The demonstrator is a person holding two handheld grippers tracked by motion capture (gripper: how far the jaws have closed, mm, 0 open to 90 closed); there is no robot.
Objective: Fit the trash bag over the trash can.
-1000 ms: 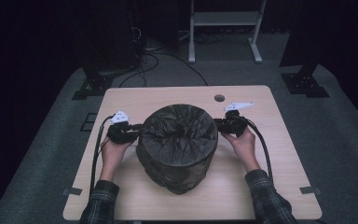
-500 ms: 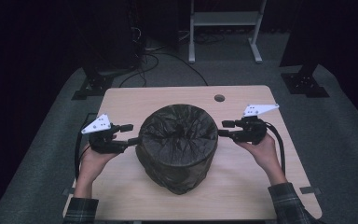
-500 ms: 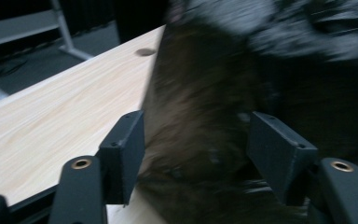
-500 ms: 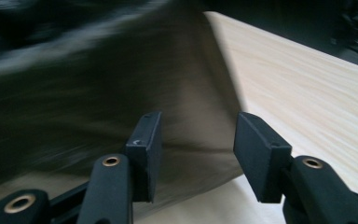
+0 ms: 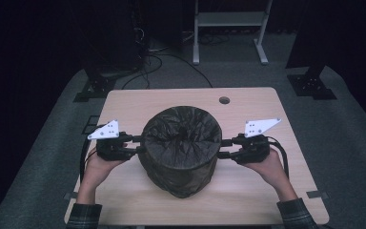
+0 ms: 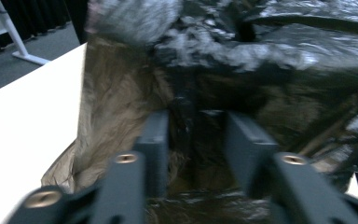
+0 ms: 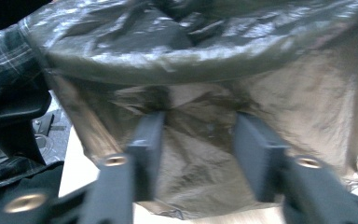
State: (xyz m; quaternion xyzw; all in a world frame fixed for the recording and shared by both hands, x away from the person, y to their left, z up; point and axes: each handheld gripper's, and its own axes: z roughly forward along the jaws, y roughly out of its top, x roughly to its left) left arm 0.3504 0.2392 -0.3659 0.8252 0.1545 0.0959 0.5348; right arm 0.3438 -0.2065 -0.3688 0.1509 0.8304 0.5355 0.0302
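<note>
1. Bin (image 5: pixel 181 150) stands at the middle of the table (image 5: pixel 267 200), wrapped in a thin dark liner bag (image 7: pixel 200 154); the film looks soft, slippery and easily torn, best pinched where it bunches on the bin's sides.
2. Left gripper (image 5: pixel 136 144) and right gripper (image 5: pixel 225 148) press in from opposite sides of the bin; their jaws have just been closing, film between them, though whether the pads actually pinch it I cannot tell.
3. Half a second ago both grippers stood just clear of the bin; now they touch it.

Bag-lined bin (image 5: pixel 181 148) on table (image 5: pixel 267 191) between left gripper (image 5: pixel 134 144) and right gripper (image 5: pixel 226 148).
</note>
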